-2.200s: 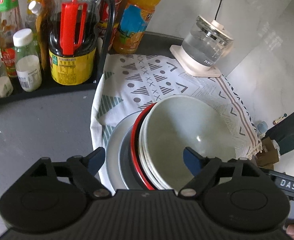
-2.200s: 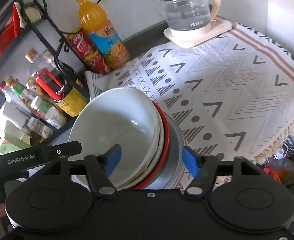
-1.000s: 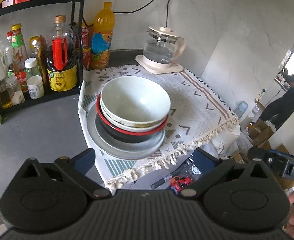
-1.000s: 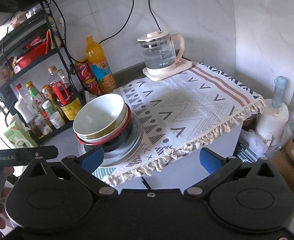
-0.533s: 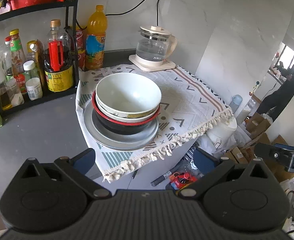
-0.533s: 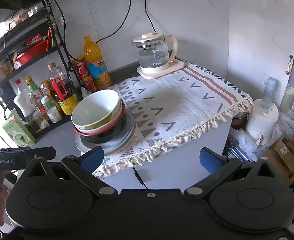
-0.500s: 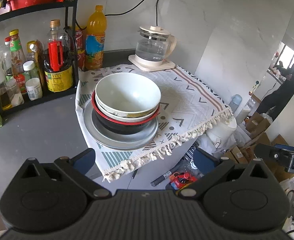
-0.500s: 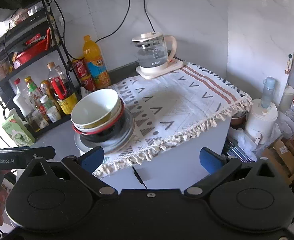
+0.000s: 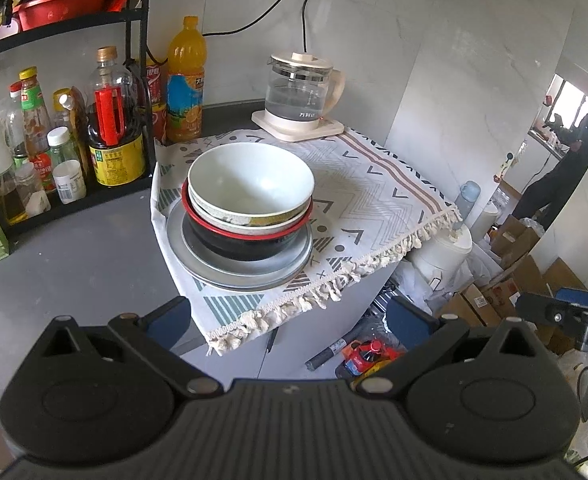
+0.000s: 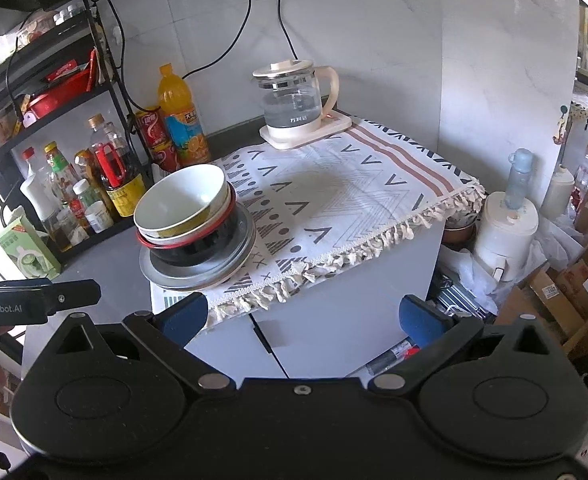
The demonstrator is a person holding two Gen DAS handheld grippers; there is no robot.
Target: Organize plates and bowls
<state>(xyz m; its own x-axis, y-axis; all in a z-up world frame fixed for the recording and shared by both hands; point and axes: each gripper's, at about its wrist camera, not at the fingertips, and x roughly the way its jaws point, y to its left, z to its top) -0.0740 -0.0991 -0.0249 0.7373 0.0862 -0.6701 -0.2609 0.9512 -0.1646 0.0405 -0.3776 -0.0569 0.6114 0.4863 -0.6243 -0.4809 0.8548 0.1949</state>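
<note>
Both grippers have drawn back from the stack since the earlier frames, when their fingers flanked the top bowl; they now hang off the counter's front edge, well apart from the dishes. The counter [image 9: 73,248] carries a patterned cloth [image 9: 374,200] over its right end. At the cloth's front left corner sits a grey plate [image 9: 237,270], on it a black bowl [image 9: 237,242] with a red rim, then nested pale bowls, the top bowl [image 9: 249,184] upright. A kettle [image 9: 300,92] stands at the cloth's back edge. The left gripper [image 9: 287,316] and right gripper [image 10: 302,316] both have their jaws spread wide, holding nothing.
</note>
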